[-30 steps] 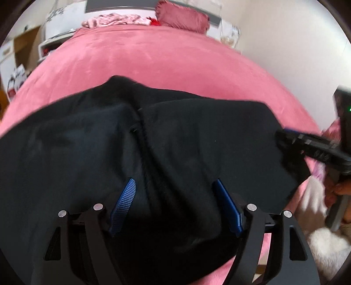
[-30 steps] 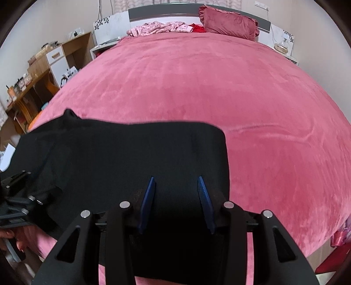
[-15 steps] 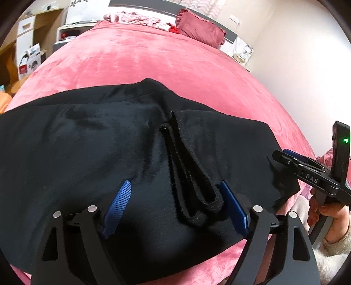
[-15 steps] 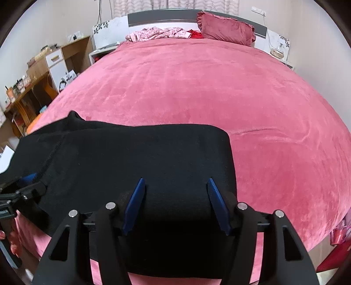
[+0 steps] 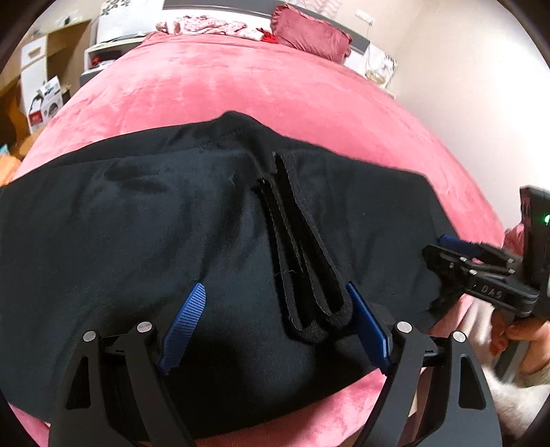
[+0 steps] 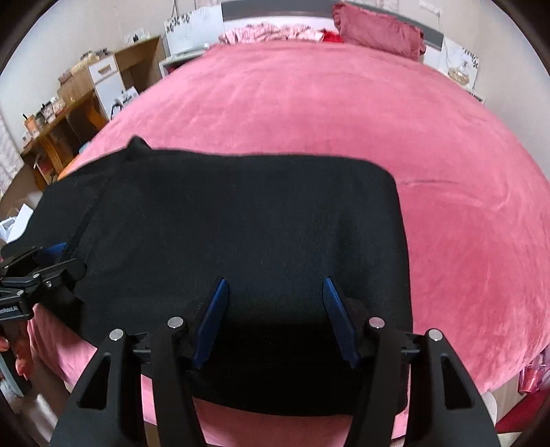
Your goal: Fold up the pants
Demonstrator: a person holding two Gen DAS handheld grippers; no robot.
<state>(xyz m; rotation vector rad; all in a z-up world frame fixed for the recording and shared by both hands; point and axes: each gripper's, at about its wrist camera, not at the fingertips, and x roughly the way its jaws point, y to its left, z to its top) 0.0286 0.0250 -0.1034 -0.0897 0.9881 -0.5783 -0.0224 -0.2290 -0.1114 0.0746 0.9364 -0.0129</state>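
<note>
Black pants lie folded across the near edge of the pink bed; they also show in the right wrist view. My left gripper is open over the cloth, with the stacked leg hems lying by its right finger. My right gripper is open over the right end of the pants, holding nothing. The right gripper also shows at the right edge of the left wrist view, and the left gripper at the left edge of the right wrist view.
A dark pink pillow and crumpled pink clothes lie at the head of the bed. A wooden desk and white drawers stand left of the bed. A white nightstand stands at the far right.
Both grippers have opened and let go of the pants. The cloth has dropped flat on the bed, and the stacked leg hems now show by my left gripper.
</note>
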